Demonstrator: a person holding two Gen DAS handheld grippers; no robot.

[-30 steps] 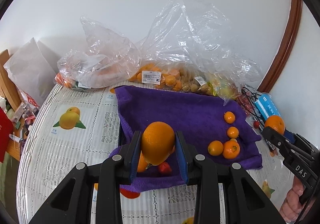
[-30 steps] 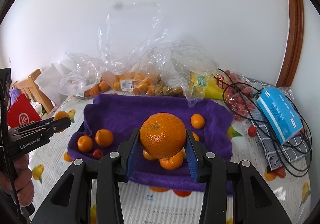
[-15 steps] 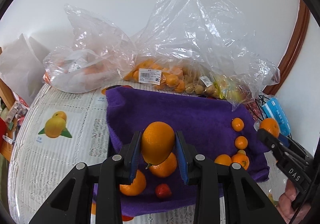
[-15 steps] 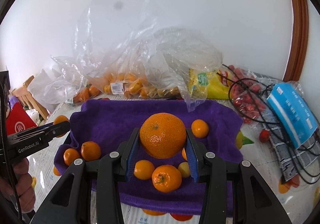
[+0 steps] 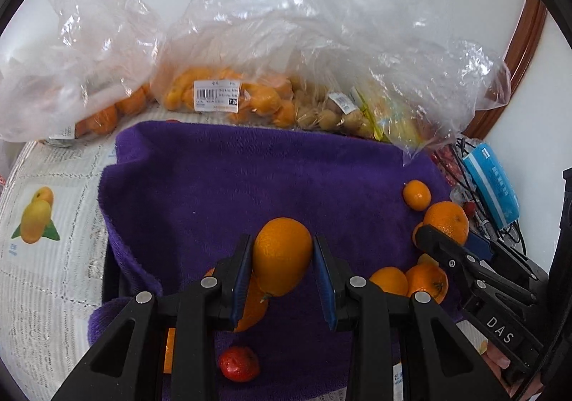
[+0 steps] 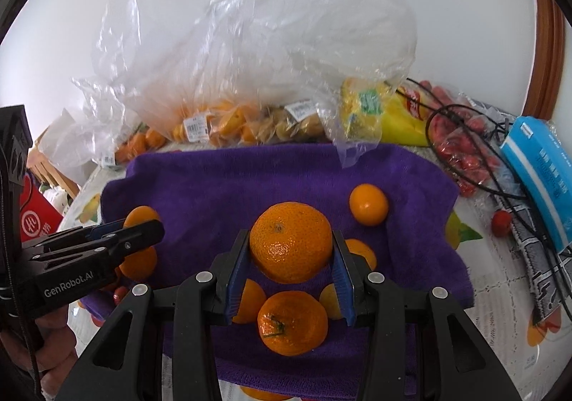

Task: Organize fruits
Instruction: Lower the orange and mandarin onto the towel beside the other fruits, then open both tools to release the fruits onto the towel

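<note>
A purple towel (image 5: 250, 179) (image 6: 250, 179) lies on the table with several oranges on it. My left gripper (image 5: 282, 258) is shut on an oval orange (image 5: 282, 254) above the towel's near left part, over another orange (image 5: 254, 304) and a small red fruit (image 5: 238, 363). My right gripper (image 6: 291, 247) is shut on a round mandarin (image 6: 291, 242) above a cluster of mandarins (image 6: 292, 322) at the towel's near right. A lone small orange (image 6: 368, 204) lies farther back. Each gripper shows in the other's view: the right one (image 5: 425, 240) and the left one (image 6: 141, 229).
Clear plastic bags of oranges (image 5: 221, 93) and small pale fruits (image 5: 321, 115) line the wall behind the towel. A yellow pack (image 6: 386, 111), bagged red fruit (image 6: 461, 136), black cables (image 6: 500, 165) and a blue box (image 6: 540, 165) lie to the right.
Both grippers have moved forward over the towel toward the bags, each still holding its fruit. The bags and the towel loom larger in both views.
</note>
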